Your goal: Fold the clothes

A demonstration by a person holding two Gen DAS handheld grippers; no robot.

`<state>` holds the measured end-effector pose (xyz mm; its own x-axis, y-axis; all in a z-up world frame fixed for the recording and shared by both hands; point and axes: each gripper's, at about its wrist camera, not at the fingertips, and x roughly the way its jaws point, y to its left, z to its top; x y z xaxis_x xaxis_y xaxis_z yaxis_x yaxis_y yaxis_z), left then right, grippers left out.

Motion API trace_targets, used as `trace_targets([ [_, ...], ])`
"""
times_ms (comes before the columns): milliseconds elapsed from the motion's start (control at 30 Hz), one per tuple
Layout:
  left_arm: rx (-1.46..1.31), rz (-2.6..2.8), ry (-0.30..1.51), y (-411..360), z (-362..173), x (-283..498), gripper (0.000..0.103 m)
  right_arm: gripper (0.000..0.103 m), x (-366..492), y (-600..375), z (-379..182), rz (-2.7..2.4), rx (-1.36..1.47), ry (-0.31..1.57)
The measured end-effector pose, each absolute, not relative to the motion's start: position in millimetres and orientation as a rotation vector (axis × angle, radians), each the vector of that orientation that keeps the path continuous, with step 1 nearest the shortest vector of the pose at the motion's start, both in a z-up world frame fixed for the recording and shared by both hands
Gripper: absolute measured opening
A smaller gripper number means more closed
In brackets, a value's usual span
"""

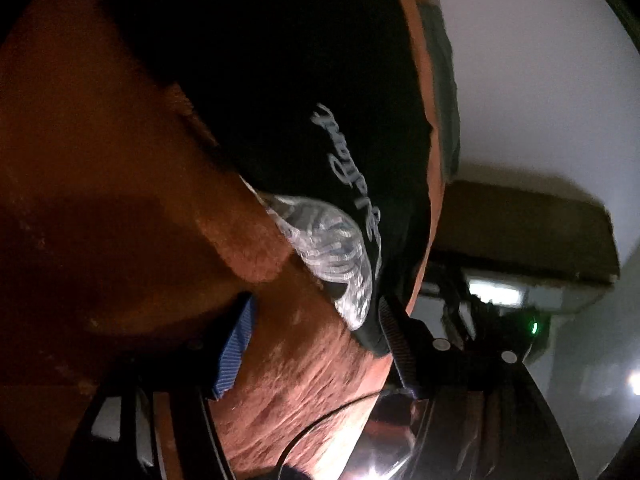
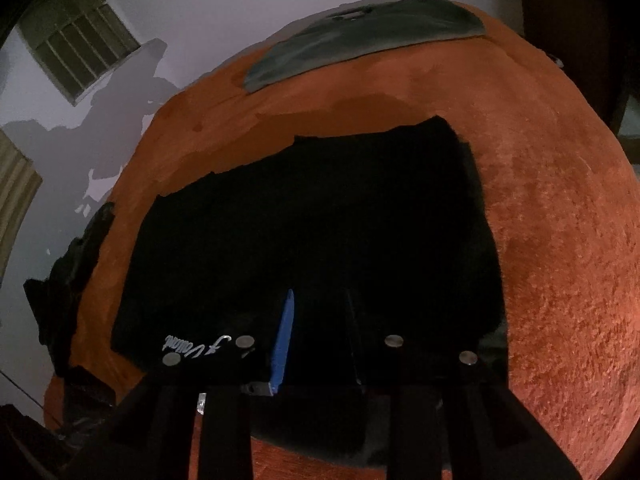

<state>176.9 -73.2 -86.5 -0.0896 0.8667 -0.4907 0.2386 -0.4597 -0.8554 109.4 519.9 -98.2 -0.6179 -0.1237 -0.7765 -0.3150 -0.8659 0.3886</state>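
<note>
Black garment (image 2: 304, 240) fills the frame's centre on an orange blanket (image 2: 560, 280); left gripper (image 1: 316, 344) gapes empty, right gripper (image 2: 316, 336) stands parted.

We see pale cursive lettering on the black cloth garment (image 2: 312, 216) by the left jaw, too small to read.

Black garment (image 2: 312, 232) flat on orange blanket (image 2: 560, 240), folded grey cloth (image 2: 360, 40) beyond, right gripper (image 2: 316, 332) over near hem.

I read this as a home bedrm: orange fuzzy bedspread (image 2: 560, 240), plain white walls (image 2: 224, 12), louvred window (image 2: 80, 36).
</note>
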Motion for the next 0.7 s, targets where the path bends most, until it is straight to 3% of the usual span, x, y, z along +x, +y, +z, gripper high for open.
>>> trace_targets([
  [700,-1.615,1.521,-1.535,-35,-101,156,0.065,0.025,143,539,-107,2.535,-1.34,0.816],
])
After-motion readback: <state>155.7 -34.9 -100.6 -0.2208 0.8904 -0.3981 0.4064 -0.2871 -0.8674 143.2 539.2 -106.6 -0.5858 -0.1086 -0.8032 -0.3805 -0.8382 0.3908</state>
